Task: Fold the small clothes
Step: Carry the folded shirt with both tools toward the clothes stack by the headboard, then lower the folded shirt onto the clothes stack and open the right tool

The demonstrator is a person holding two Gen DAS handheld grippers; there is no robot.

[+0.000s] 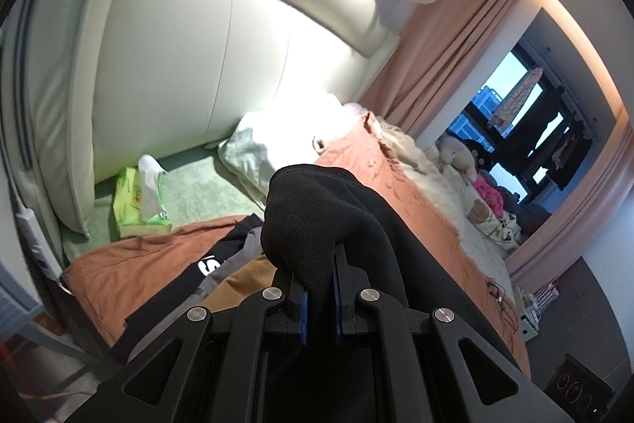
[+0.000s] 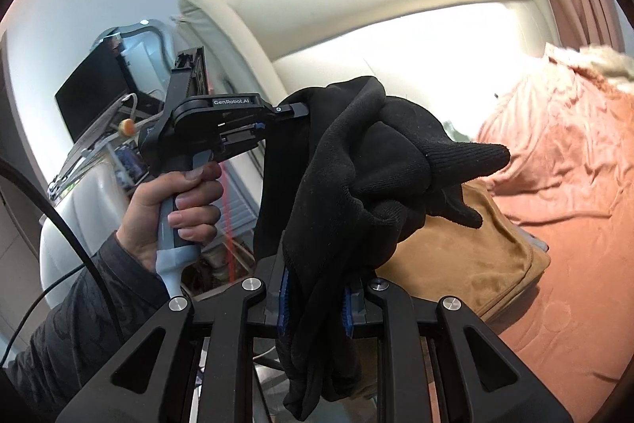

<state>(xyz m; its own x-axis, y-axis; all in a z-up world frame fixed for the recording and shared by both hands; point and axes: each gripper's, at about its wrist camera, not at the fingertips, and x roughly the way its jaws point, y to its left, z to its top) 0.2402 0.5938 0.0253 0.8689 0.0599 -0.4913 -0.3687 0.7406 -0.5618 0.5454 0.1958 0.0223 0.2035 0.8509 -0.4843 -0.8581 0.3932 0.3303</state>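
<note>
both grippers pinch one black garment [image 2: 356, 161] aloft: the left gripper [image 1: 319, 300] clamps one edge, the right gripper [image 2: 315, 298] a thicker bunch. held apart, probably to spread it over the orange bedspread [image 2: 574, 185] below and ahead.

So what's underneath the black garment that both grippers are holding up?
Below the black garment lies a tan cloth on the orange bedspread; beside it, more dark clothes. The garment hides whatever lies directly beneath it.
</note>
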